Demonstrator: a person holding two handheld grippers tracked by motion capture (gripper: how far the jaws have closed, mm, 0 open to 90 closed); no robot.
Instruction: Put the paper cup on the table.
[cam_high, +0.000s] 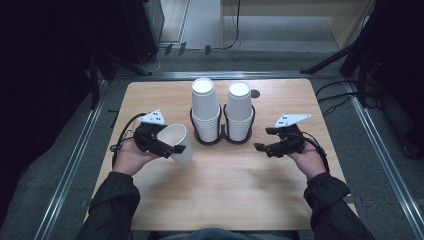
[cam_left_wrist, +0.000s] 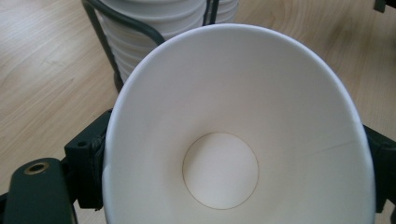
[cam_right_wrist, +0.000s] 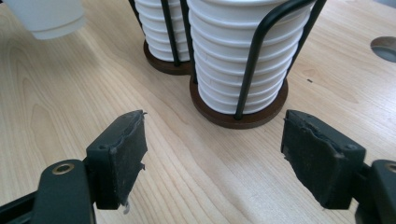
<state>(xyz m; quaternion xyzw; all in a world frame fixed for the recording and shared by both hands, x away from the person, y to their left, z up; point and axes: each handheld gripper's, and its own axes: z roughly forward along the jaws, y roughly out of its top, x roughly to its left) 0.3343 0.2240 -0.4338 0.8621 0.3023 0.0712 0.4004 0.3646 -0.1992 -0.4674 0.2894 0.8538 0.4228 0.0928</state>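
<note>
A paper cup (cam_high: 178, 142) is being held tilted above the desk (cam_high: 220, 190) in the closed left claw (cam_high: 167, 148), at 8 o'clock from the stacks (cam_high: 221, 110). The right claw (cam_high: 266, 140) is being held wide open, empty. Light and crushable, the cup is best gripped gently by its wall.

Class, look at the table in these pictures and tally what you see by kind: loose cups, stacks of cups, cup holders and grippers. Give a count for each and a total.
Loose cup, held in the left gripper: 1
Stacks of cups: 2
Cup holder with two rings: 1
Grippers, counting the right gripper: 2
Total: 6
</note>
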